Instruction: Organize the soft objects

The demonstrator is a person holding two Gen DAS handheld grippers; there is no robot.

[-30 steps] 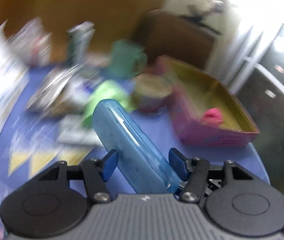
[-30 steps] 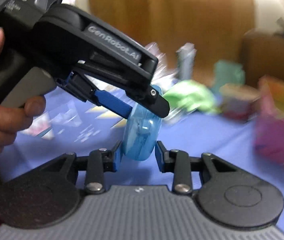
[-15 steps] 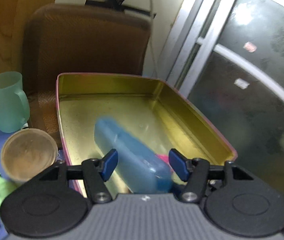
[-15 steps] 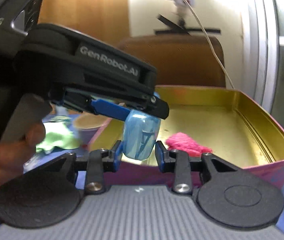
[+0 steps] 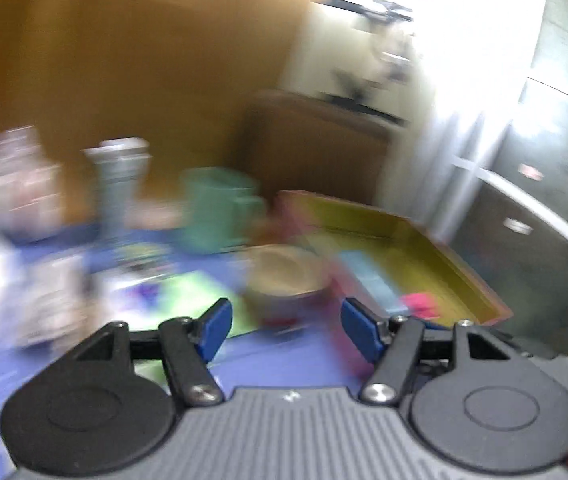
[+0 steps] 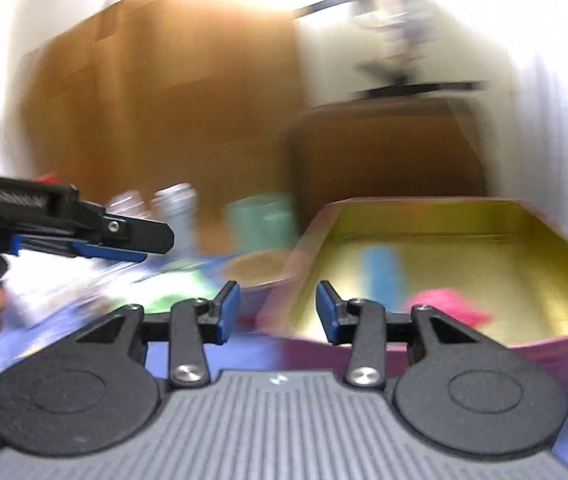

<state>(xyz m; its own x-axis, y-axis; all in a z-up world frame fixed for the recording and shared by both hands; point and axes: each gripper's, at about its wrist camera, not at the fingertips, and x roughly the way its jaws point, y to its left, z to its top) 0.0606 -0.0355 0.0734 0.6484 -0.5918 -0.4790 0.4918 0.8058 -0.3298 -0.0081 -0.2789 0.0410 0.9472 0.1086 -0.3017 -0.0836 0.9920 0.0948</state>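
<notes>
Both views are motion-blurred. The blue soft case (image 6: 380,276) lies inside the pink tin with the gold inside (image 6: 524,240), beside a pink fluffy object (image 6: 444,308). In the left wrist view the case (image 5: 372,280), the pink object (image 5: 420,304) and the tin (image 5: 464,276) sit ahead to the right. My left gripper (image 5: 284,326) is open and empty above the blue tablecloth; it also shows in the right wrist view (image 6: 124,240). My right gripper (image 6: 278,312) is open and empty, just before the tin's near wall. A green cloth (image 5: 180,300) lies ahead of the left gripper.
A brown bowl (image 5: 288,276) stands left of the tin. A green mug (image 5: 220,208), a grey can (image 5: 120,184) and blurred packets (image 5: 16,220) stand on the blue tablecloth (image 5: 284,360). A brown chair (image 6: 384,152) is behind the table.
Both grippers have let go of the blue case, which now lies in the tin. Both have opened and pulled back; the left one has swung left toward the table.
</notes>
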